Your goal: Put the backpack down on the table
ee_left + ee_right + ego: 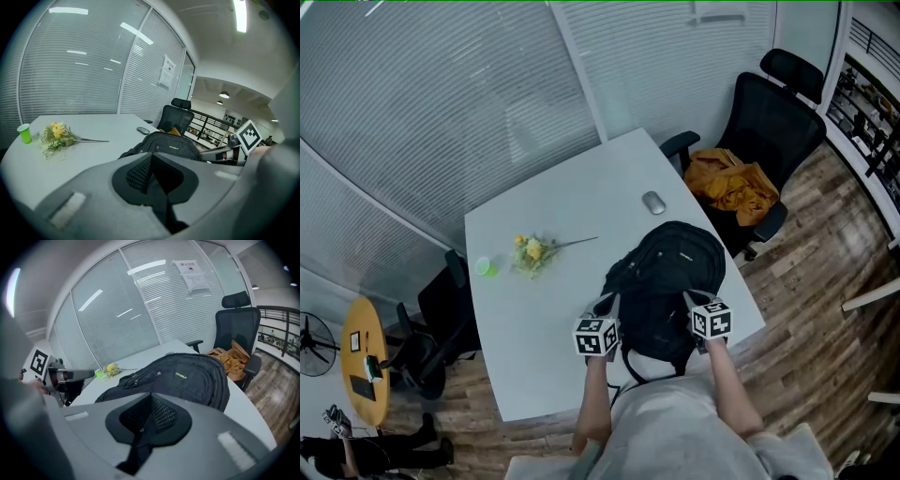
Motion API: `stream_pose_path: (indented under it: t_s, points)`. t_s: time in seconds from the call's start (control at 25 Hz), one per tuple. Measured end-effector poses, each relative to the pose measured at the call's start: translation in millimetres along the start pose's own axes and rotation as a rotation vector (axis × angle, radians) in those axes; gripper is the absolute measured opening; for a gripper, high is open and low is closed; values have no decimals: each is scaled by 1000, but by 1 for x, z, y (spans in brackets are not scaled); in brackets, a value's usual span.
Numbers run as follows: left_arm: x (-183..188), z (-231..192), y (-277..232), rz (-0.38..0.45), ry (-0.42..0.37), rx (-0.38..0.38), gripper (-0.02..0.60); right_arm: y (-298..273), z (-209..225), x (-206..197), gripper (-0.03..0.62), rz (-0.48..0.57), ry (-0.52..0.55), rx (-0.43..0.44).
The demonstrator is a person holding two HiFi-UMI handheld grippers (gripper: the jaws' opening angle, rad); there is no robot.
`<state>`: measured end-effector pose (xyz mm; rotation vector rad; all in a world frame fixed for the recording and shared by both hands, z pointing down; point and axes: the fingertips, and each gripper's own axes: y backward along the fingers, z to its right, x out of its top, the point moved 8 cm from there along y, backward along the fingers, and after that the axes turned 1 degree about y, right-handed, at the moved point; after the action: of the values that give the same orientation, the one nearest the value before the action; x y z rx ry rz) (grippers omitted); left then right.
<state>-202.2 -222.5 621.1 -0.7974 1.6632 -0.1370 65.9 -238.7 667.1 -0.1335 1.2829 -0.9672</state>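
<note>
1. Backpack (670, 272): black, lying flat on the white desk (553, 216) at its near right corner, near end by the desk's edge in front of the person.
2. Left gripper (608, 304): at the backpack's left side; its fingers (98, 187) are pressed together, pinching a black mesh-padded strap (140, 173) of the backpack.
3. Right gripper (688, 299): at the backpack's right side; its fingers (206, 427) are likewise closed tight on black mesh strap material (157, 416) of the backpack.
4. Computer mouse (653, 202): grey, on the desk just beyond the backpack.
5. Bunch of yellow flowers (532, 251): lying on the desk, left of the backpack, well apart from it.
6. Green cup (486, 267): upright, just left of the flowers.
7. Black office chair (778, 122): at the desk's right side, with an orange-brown garment (733, 186) heaped on its seat.
8. Second black chair (441, 309): at the desk's left edge.
9. Round wooden side table (364, 361): far left, on the wood floor (825, 281).
10. Glass partition with blinds (441, 103): behind the desk.
</note>
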Motion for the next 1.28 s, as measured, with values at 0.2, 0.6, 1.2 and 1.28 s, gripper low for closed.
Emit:
stream_pose_path:
  t_s: [0.2, 0.6, 1.2, 1.28]
  points:
    - [0, 2, -1, -4, -1, -3, 2, 0, 2, -1, 0, -2, 1, 1]
    - [-1, 3, 1, -3, -7, -5, 2, 5, 3, 0, 0, 10, -5, -4]
    - [-9, 6, -2, -16, 3, -18, 1, 6, 2, 2, -2, 18, 23, -8]
    - [-10, 5, -2, -18, 5, -18, 2, 5, 3, 2, -1, 16, 21, -6]
